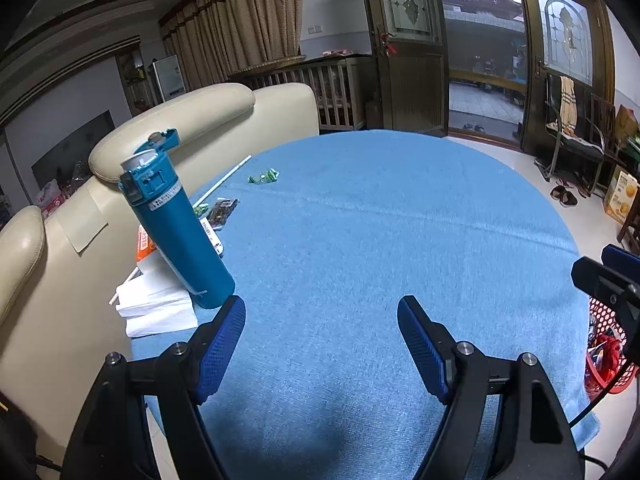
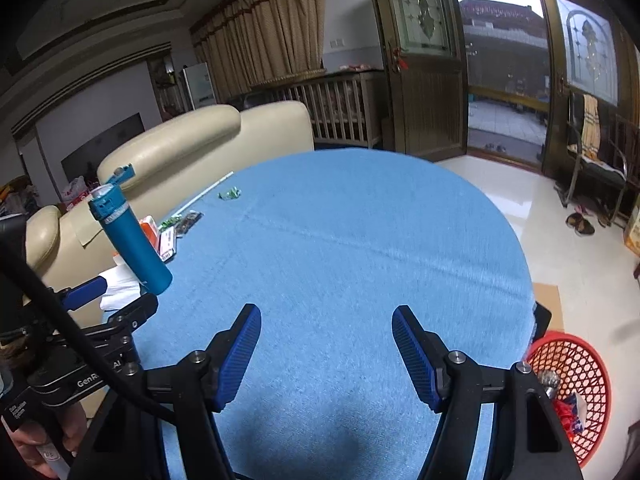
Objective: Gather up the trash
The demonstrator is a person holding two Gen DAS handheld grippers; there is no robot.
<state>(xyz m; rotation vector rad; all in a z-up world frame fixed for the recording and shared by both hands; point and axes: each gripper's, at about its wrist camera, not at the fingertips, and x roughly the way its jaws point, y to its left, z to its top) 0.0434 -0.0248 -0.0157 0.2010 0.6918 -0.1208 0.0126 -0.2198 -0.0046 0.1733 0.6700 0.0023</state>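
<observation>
Trash lies along the far left edge of the blue tablecloth (image 1: pixel 360 240): a green wrapper (image 1: pixel 263 176), a dark packet (image 1: pixel 222 210) and a white stick (image 1: pixel 224 180), with a teal bottle (image 1: pixel 176 224) standing upright nearer on white paper (image 1: pixel 156 304), beside a cream sofa (image 1: pixel 208 112). Left gripper (image 1: pixel 320 320) and right gripper (image 2: pixel 326 328) both hover over bare cloth with jaws apart and nothing between them. Low at the right, beside the table, a red basket (image 2: pixel 580 364) holds a few wrappers.
</observation>
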